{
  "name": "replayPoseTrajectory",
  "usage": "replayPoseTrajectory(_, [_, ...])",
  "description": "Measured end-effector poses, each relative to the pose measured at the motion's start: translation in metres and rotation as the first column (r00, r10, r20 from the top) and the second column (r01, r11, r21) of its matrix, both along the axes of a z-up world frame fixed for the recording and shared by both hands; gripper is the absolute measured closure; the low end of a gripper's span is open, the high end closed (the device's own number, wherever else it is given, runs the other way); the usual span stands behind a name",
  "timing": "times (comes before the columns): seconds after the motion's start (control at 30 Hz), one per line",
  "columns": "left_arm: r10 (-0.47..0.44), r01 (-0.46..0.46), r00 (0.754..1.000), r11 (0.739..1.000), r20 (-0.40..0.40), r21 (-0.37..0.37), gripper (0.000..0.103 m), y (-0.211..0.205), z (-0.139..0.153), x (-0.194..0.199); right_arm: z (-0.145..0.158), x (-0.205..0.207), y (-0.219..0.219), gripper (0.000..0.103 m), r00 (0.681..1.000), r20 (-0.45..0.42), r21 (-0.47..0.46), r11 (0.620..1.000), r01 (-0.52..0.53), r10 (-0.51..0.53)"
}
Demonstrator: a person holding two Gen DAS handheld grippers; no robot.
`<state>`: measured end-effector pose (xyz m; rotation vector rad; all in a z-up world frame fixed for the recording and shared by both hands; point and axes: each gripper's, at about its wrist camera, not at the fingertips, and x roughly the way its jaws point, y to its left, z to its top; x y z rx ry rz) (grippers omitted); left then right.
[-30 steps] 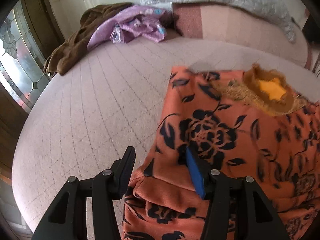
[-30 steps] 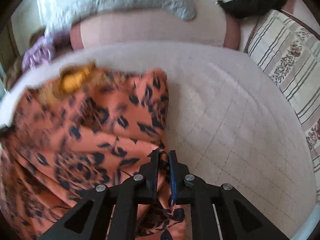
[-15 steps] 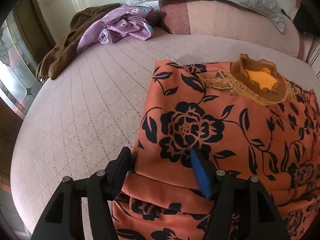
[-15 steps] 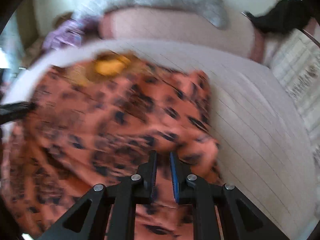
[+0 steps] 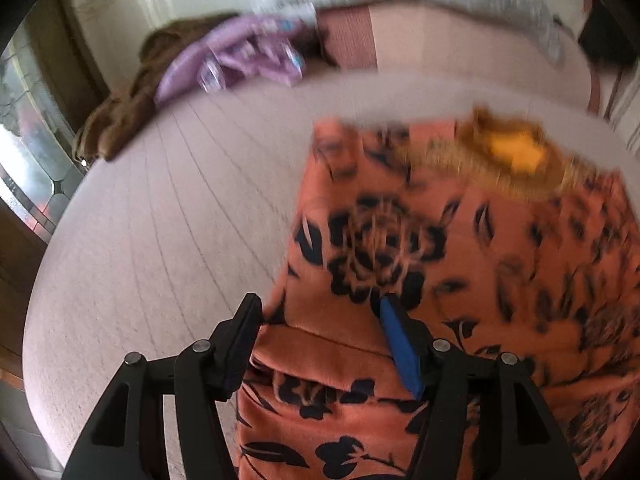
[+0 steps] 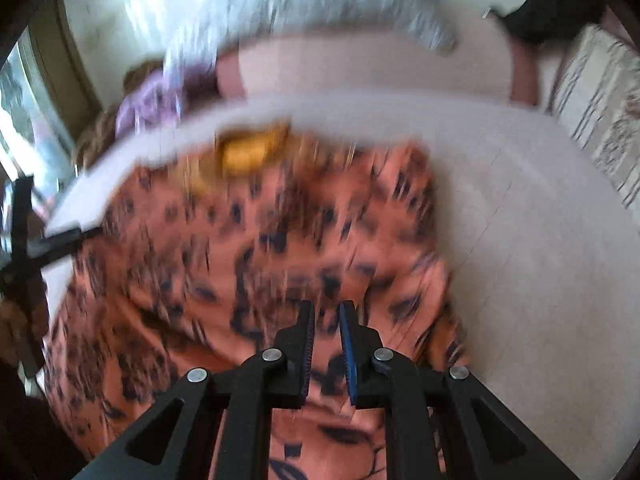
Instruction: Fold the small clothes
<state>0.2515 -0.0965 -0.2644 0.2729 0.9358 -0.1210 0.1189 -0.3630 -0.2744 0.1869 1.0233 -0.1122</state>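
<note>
The left gripper [image 5: 320, 320] has just been opening and stands released, its jaws astride the folded left edge of the orange floral garment [image 5: 460, 280] without pressing it. The right gripper [image 6: 324, 320] is nearly closed, and blur hides whether it pinches cloth. The garment lies on the pale bedspread [image 5: 180, 240], further left than a second ago, so this fold looks laid down.

1. The orange floral garment [image 5: 460, 280] is seen as soft matt cloth, with a fuzzy mustard neckline trim [image 5: 500, 160].
2. The bed cover [image 5: 168, 232] is seen as matt quilted fabric.
3. The left gripper [image 5: 320, 340] is made of matt black plastic with metal pins and blue pads.
</note>
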Motion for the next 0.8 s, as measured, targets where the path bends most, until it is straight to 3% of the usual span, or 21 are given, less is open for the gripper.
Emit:
replayPoseTrajectory(0.07, [-0.003, 0.003, 1.000, 1.000, 0.023, 0.008, 0.038, 0.000, 0.002, -0.002, -0.022, 0.003, 0.004, 0.087, 0.993, -0.120, -0.022, 1.000, -0.001, -0.002])
replayPoseTrajectory(0.13, [-0.007, 0.007, 1.000, 1.000, 0.029, -0.012, 0.038, 0.003, 0.009, -0.007, -0.016, 0.000, 0.008, 0.087, 0.996, -0.091, -0.047, 0.999, -0.016, 0.012])
replayPoseTrajectory(0.3, [-0.012, 0.015, 0.998, 0.999, 0.054, -0.048, 0.036, 0.025, 0.021, -0.034, 0.019, -0.030, 0.000, 0.087, 0.998, 0.060, 0.028, 1.000, -0.012, 0.010])
replayPoseTrajectory(0.33, [-0.015, 0.017, 0.998, 0.999, 0.056, -0.046, 0.035, 0.032, 0.021, -0.040, 0.022, -0.033, -0.005, 0.080, 0.997, 0.075, 0.042, 0.999, -0.005, 0.002])
replayPoseTrajectory(0.4, [-0.009, 0.011, 0.998, 0.999, 0.056, -0.034, 0.030, 0.049, 0.020, -0.051, 0.026, -0.044, -0.021, 0.047, 0.994, 0.102, 0.084, 0.996, 0.036, -0.045])
replayPoseTrajectory(0.43, [-0.001, 0.003, 0.999, 1.000, 0.052, -0.029, 0.030, 0.057, 0.019, -0.055, 0.027, -0.048, -0.026, 0.024, 0.992, 0.105, 0.099, 0.993, 0.059, -0.069])
replayPoseTrajectory(0.5, [0.013, -0.012, 0.999, 0.999, 0.033, -0.039, 0.030, 0.073, 0.015, -0.065, 0.027, -0.065, -0.041, 0.023, 0.980, 0.130, 0.147, 0.981, 0.131, -0.150])
replayPoseTrajectory(0.6, [0.043, -0.044, 0.999, 0.996, -0.014, -0.078, 0.030, 0.099, 0.007, -0.086, 0.026, -0.080, -0.051, 0.023, 0.976, 0.127, 0.191, 0.970, 0.153, -0.179])
replayPoseTrajectory(0.67, [0.067, -0.073, 0.997, 0.988, -0.045, -0.138, 0.030, 0.114, 0.005, -0.106, 0.023, -0.093, -0.052, 0.023, 0.974, 0.114, 0.210, 0.963, 0.169, -0.195])
replayPoseTrajectory(0.8, [0.137, -0.159, 0.986, 0.946, -0.097, -0.281, 0.030, 0.138, 0.002, -0.150, 0.007, -0.117, -0.047, 0.023, 0.968, 0.070, 0.220, 0.951, 0.219, -0.239])
